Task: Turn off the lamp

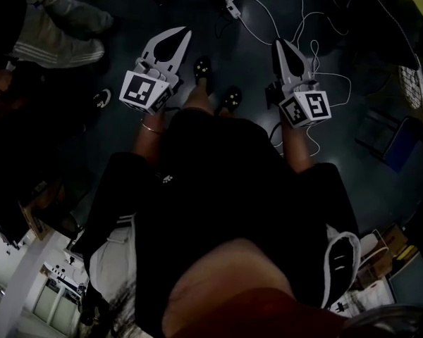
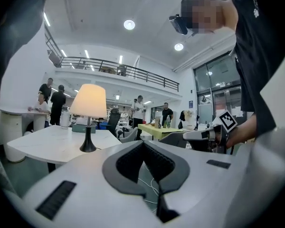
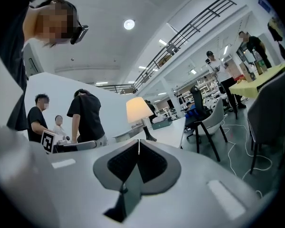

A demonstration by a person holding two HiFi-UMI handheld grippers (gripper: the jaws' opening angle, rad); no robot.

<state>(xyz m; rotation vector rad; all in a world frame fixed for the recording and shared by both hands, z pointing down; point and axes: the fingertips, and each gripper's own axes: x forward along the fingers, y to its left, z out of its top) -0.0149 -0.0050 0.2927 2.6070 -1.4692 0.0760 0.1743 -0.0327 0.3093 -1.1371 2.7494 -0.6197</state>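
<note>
The lamp (image 2: 88,101) has a glowing cream shade on a thin black stem and round black base. It stands lit on a white table (image 2: 42,146), well ahead of both grippers. The right gripper view shows the same lamp (image 3: 138,110) farther off, on the table (image 3: 173,129). My left gripper (image 2: 143,142) is shut with nothing between its jaws, its tips pointing towards the table's edge. My right gripper (image 3: 139,141) is shut and empty too. In the head view both grippers, left (image 1: 185,32) and right (image 1: 279,43), are held out side by side above a dark floor.
White cables (image 1: 317,55) trail over the floor ahead of my feet. A teal box (image 2: 83,128) sits behind the lamp. Chairs (image 3: 206,120) stand by the table, with a yellow-green table (image 2: 156,128) beyond. Several people stand around the hall (image 3: 88,115).
</note>
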